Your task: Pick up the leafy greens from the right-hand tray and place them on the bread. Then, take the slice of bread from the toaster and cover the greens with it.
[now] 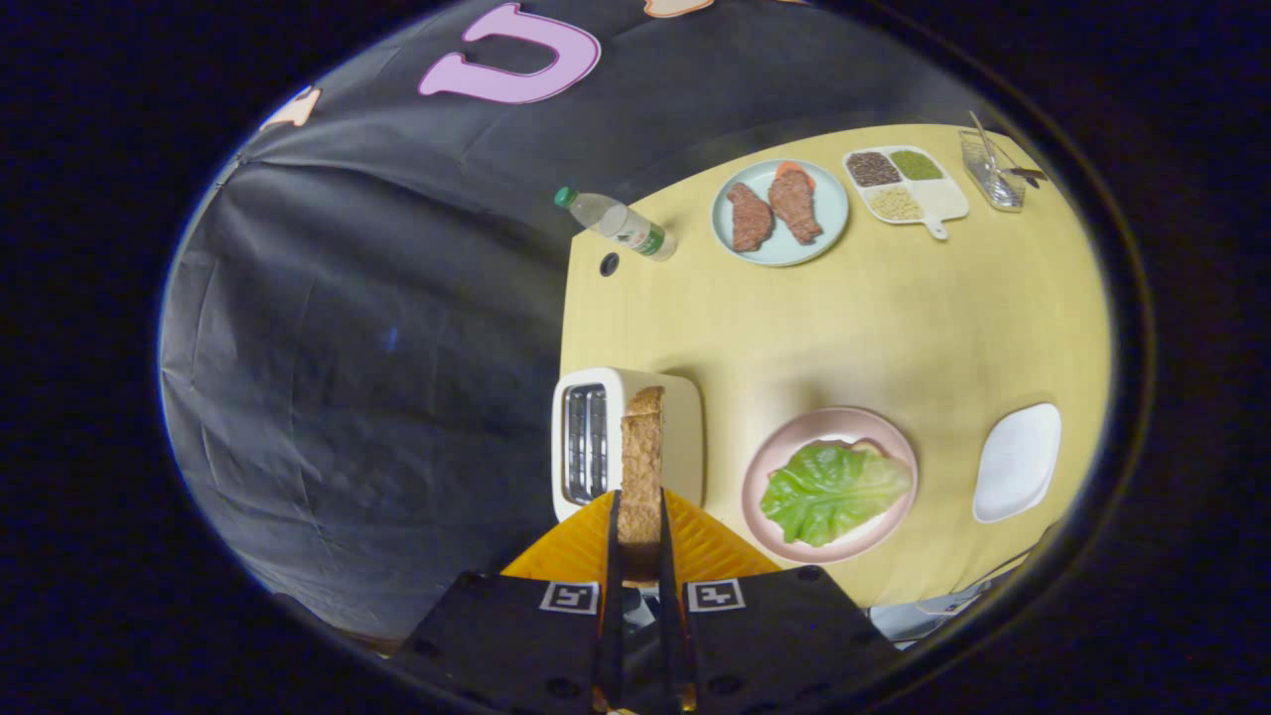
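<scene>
My gripper (640,526) is shut on a slice of brown bread (641,467), held on edge between the two orange fingers (581,541). The slice hangs above the white toaster (685,427), over its right side; the left slot stands empty. Just right of the fingers sits a pink plate (765,467) with a green lettuce leaf (832,489) lying on it. A sliver of bread peeks out from under the leaf's far edge.
A white empty tray (1015,462) lies right of the pink plate. Farther off on the yellow table (894,318) are a blue plate with meat pieces (779,212), a divided dish of grains (904,186), a clear container (991,169) and a lying water bottle (618,223).
</scene>
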Tool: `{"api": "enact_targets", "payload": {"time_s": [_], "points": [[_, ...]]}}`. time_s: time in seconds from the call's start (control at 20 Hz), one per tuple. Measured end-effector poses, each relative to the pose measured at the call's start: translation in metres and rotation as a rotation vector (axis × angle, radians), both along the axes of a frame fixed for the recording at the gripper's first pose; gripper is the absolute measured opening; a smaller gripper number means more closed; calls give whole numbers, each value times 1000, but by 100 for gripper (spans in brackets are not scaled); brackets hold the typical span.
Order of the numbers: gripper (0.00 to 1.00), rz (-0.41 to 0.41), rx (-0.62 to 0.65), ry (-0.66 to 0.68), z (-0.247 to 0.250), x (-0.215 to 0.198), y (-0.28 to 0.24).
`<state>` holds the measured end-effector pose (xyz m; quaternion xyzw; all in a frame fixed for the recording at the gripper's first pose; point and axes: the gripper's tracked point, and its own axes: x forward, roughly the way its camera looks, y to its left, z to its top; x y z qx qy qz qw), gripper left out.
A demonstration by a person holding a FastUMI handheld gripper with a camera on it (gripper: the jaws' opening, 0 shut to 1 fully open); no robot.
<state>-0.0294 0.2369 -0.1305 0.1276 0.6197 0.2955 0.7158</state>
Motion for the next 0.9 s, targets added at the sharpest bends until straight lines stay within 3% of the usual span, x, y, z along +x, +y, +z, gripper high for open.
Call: {"api": "enact_targets", "payload": {"time_s": [0.35,0.5,0.7,0.9], "points": [[19,66,-87,39,-89,-16,-70],[19,111,-50,82,-121,-24,-73],[18,206,46,117,-125,-36,-65],[18,278,-44,90,-157,-36,-78]]}}
